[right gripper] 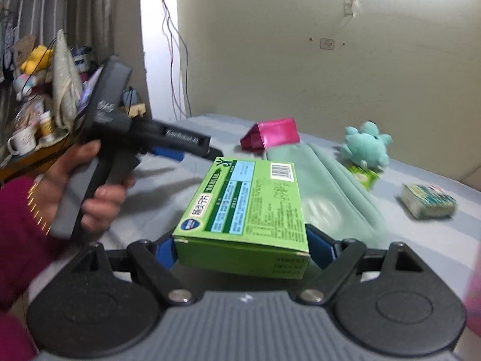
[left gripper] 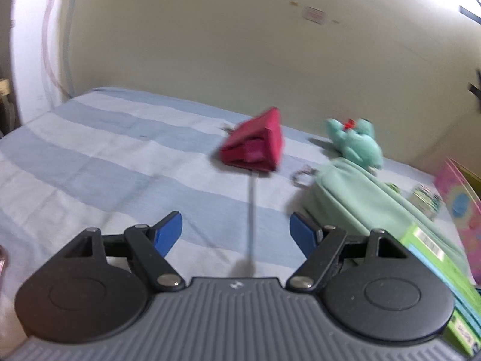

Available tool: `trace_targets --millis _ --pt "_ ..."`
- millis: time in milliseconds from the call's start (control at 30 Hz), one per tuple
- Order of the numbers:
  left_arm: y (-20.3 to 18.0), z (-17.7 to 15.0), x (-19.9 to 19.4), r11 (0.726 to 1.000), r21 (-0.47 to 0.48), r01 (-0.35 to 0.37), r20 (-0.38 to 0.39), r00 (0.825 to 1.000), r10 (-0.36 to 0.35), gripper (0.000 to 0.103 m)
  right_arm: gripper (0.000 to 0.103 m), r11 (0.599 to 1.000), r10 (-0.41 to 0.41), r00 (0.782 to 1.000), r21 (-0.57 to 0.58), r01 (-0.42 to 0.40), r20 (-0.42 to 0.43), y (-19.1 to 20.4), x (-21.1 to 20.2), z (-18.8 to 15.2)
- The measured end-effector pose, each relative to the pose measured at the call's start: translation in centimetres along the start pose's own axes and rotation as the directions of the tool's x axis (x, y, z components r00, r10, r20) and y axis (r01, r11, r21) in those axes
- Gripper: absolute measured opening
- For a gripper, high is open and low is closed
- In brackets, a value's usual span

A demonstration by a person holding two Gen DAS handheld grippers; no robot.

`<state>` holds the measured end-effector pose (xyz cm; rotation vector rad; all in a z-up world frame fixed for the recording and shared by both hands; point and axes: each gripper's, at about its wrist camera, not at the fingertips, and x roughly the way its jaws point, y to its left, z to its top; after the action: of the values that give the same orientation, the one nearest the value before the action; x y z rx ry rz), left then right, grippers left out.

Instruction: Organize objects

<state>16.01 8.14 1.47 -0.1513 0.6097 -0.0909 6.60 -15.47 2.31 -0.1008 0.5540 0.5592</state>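
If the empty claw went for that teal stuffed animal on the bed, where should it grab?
Probably the round body of the teal plush, from above, with the left claw open and empty. The body is the widest soft part and squashes between the pads; the ears and limbs look too small to hold.

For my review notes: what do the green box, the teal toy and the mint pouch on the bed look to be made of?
Green box: thin printed cardboard, slightly glossy; crisp folded edges, barcode and print.
Teal toy: plush fabric, matte and fuzzy; soft rounded outline.
Mint pouch: woven or faux-suede cloth, matte; it sags and creases. Exact fabric unclear.
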Motion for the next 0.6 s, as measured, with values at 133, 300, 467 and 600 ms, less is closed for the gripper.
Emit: trace_targets --millis 133,300,467,600 --pt "-1.6 -0.7 -0.3 0.99 0.061 0.127 -0.026 0.992 -0.126 0.08 0.092 0.99 -0.14 0.99 0.01 0.14 -0.014 -0.7 -3.4 -1.8" --pt "-3.9 -1.2 -1.2 0.955 0.112 0.275 -0.04 0.961 -0.272 0.08 0.093 0.917 -0.365 0.93 0.161 0.365 -0.036 -3.3 -6.2 -3.7" --pt "-6.2 -1.9 -2.4 0.905 0.115 0.41 -0.112 0.91 -0.398 0.08 0.093 0.932 -0.314 0.949 0.191 0.307 0.009 -3.3 -7.3 -3.9" --pt "-5.6 -2.7 -4.3 0.879 0.042 0.474 -0.129 0.875 -0.466 0.08 0.095 0.963 -0.246 0.969 0.12 0.241 0.028 -2.7 -6.0 -3.1"
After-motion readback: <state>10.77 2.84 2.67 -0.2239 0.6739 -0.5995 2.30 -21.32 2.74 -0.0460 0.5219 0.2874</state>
